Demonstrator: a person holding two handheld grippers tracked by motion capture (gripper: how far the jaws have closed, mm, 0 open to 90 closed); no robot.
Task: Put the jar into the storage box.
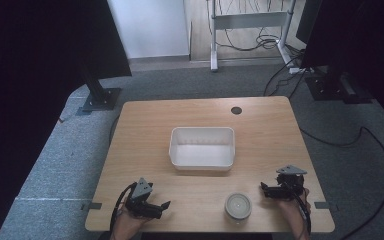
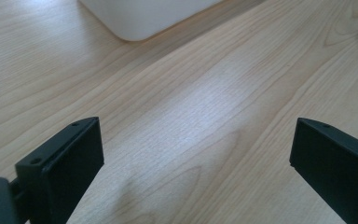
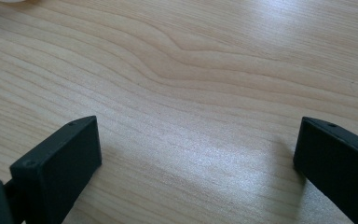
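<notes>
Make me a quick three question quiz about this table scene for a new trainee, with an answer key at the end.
1. True or false: the white tub has something in it.
2. Which gripper is nearer the small round container: left gripper or right gripper?
3. How do the jaws of both grippers stand?

Key:
1. False; it looks empty.
2. The right gripper.
3. Wide open, nothing between them, over the bare wooden table.

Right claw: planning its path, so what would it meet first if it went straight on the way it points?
Probably the round white container: the right claw points left toward it, both low over the table. Depth is unclear.
</notes>
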